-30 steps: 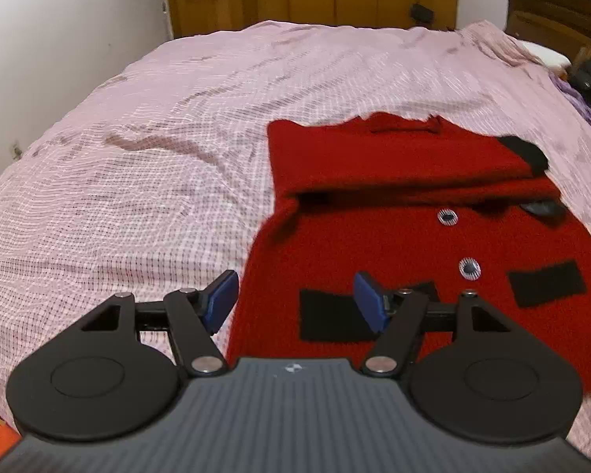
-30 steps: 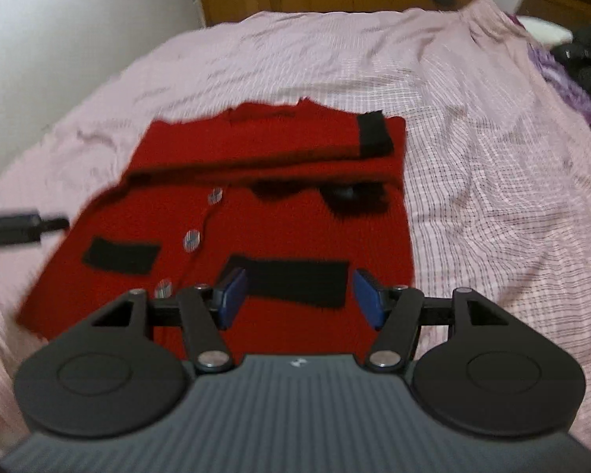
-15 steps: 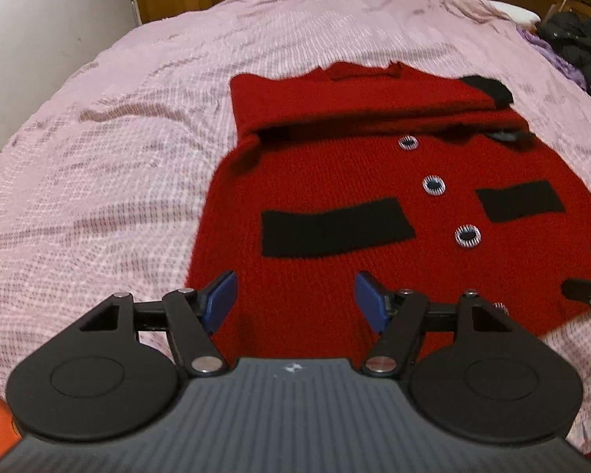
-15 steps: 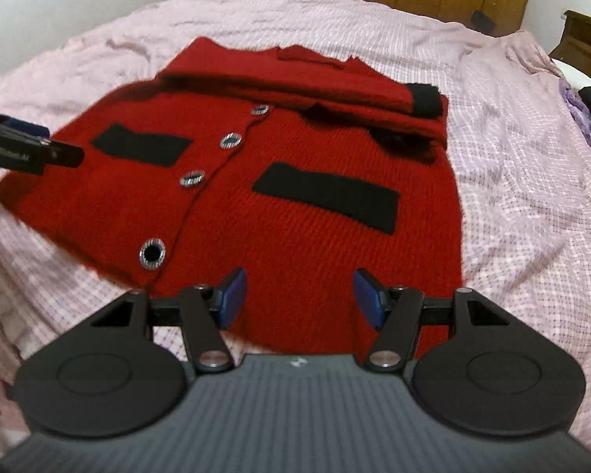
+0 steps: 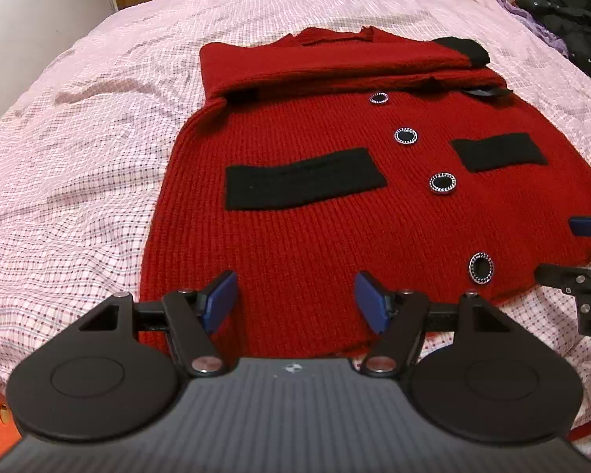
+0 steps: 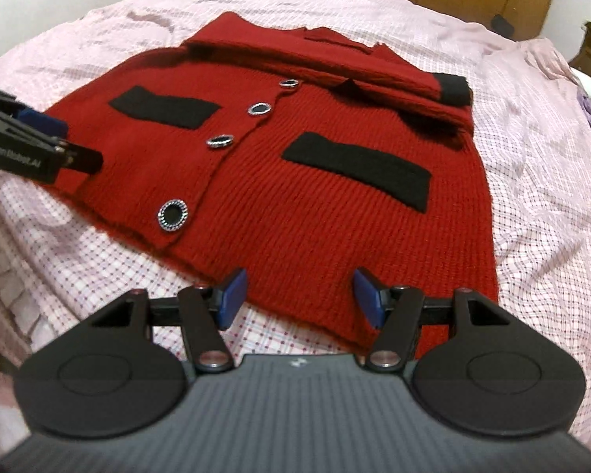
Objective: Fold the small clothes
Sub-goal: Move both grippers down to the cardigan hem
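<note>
The red cardigan [image 5: 307, 244] lies flat on the bed [image 5: 78, 149]; the left gripper [image 5: 295, 299] and right gripper [image 6: 298, 295] hover at its hem, jaws spread.

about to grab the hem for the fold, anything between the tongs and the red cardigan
Nothing visible. The left tongs and right tongs are both open right at the near hem of the red cardigan, with only the checked bedsheet around it.

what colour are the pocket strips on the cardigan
Black, against the red cardigan; the pocket strips show best in the left wrist view.
</note>
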Demonstrator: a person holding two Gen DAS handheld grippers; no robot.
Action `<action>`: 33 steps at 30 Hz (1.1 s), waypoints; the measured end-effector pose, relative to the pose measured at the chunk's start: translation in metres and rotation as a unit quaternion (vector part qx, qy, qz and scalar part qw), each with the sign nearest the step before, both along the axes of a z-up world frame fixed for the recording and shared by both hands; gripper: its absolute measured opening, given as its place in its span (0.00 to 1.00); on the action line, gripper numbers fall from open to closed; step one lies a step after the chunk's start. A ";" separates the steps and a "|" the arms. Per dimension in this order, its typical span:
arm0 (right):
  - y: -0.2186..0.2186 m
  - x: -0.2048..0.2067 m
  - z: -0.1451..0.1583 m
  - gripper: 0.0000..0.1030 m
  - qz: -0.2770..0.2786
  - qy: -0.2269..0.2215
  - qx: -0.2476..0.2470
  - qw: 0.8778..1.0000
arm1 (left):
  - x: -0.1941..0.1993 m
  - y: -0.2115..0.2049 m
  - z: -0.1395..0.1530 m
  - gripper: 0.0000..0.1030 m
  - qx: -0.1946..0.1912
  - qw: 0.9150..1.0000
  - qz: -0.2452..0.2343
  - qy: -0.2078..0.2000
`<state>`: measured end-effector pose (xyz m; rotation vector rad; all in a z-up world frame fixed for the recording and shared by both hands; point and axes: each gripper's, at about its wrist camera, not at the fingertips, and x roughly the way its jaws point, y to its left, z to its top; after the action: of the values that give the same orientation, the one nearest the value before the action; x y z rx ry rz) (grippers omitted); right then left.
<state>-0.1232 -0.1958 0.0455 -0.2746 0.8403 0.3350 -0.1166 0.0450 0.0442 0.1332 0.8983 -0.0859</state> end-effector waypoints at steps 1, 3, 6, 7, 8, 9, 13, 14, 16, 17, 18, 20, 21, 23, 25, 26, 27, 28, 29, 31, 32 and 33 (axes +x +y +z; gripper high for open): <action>0.001 -0.002 0.000 0.65 0.008 0.002 -0.002 1.000 | 0.000 0.000 0.000 0.71 0.000 1.000 -0.001 0.000; 0.004 -0.004 -0.002 0.66 0.027 0.007 -0.009 1.000 | -0.001 0.000 0.000 0.71 -0.001 1.000 -0.002 0.000; 0.013 -0.007 -0.009 0.66 0.045 0.008 -0.047 0.998 | -0.001 0.000 0.000 0.71 -0.004 1.000 -0.005 0.000; 0.016 -0.007 -0.011 0.66 0.046 0.005 -0.059 0.997 | -0.002 0.000 0.000 0.71 -0.004 1.000 -0.006 -0.001; 0.018 -0.005 -0.013 0.66 0.045 0.003 -0.065 0.997 | -0.002 -0.001 0.001 0.71 -0.005 1.000 -0.007 -0.001; 0.021 -0.005 -0.014 0.67 0.044 0.001 -0.069 0.997 | -0.003 -0.001 0.001 0.71 -0.007 1.000 -0.009 -0.002; 0.027 -0.004 -0.010 0.67 0.037 -0.026 -0.076 0.996 | -0.005 -0.004 0.003 0.71 -0.014 1.000 -0.022 -0.005; 0.027 -0.004 -0.007 0.67 0.034 -0.036 -0.074 0.996 | -0.007 -0.006 0.004 0.71 -0.014 1.000 -0.026 -0.007; 0.026 -0.004 -0.004 0.67 0.028 -0.052 -0.074 0.996 | -0.009 -0.008 0.005 0.73 -0.014 0.999 -0.034 -0.010; 0.026 -0.005 -0.002 0.67 0.026 -0.060 -0.073 0.995 | -0.010 -0.009 0.005 0.75 -0.013 0.999 -0.039 -0.011; 0.026 -0.005 0.000 0.67 0.023 -0.068 -0.072 0.995 | -0.011 -0.011 0.005 0.76 -0.014 0.999 -0.044 -0.013; 0.026 -0.004 0.002 0.67 0.022 -0.078 -0.069 0.994 | -0.013 -0.014 0.005 0.77 -0.017 0.998 -0.055 -0.015; 0.027 -0.002 0.002 0.67 0.024 -0.077 -0.068 0.994 | -0.014 -0.016 0.006 0.77 -0.019 0.998 -0.061 -0.015; 0.029 0.000 0.000 0.67 0.033 -0.068 -0.069 0.995 | -0.015 -0.019 0.006 0.77 -0.025 0.997 -0.072 -0.015; 0.032 0.001 -0.001 0.67 0.032 -0.069 -0.065 0.995 | -0.017 -0.021 0.007 0.77 -0.027 0.996 -0.083 -0.017; 0.031 0.001 0.002 0.67 0.027 -0.073 -0.057 0.995 | -0.019 -0.022 0.007 0.77 -0.027 0.996 -0.088 -0.020; 0.029 0.003 0.004 0.67 0.020 -0.077 -0.049 0.996 | -0.020 -0.023 0.008 0.77 -0.026 0.995 -0.093 -0.022; 0.026 0.005 0.008 0.67 0.011 -0.082 -0.039 0.996 | -0.021 -0.024 0.008 0.78 -0.026 0.994 -0.099 -0.023; 0.023 0.007 0.011 0.67 0.001 -0.087 -0.028 0.996 | -0.022 -0.025 0.008 0.78 -0.026 0.994 -0.103 -0.024; 0.018 0.012 0.016 0.67 -0.018 -0.092 -0.012 0.995 | -0.024 -0.027 0.006 0.79 -0.025 0.993 -0.109 -0.023; 0.016 0.014 0.017 0.67 -0.024 -0.094 -0.007 0.995 | -0.025 -0.028 0.004 0.79 -0.024 0.993 -0.112 -0.021; 0.015 0.015 0.018 0.67 -0.029 -0.095 -0.005 0.995 | -0.025 -0.029 0.003 0.79 -0.023 0.993 -0.115 -0.018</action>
<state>-0.1084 -0.1807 0.0636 -0.2870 0.6624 0.2462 -0.1413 0.0162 0.0467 0.1948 0.8415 -0.3185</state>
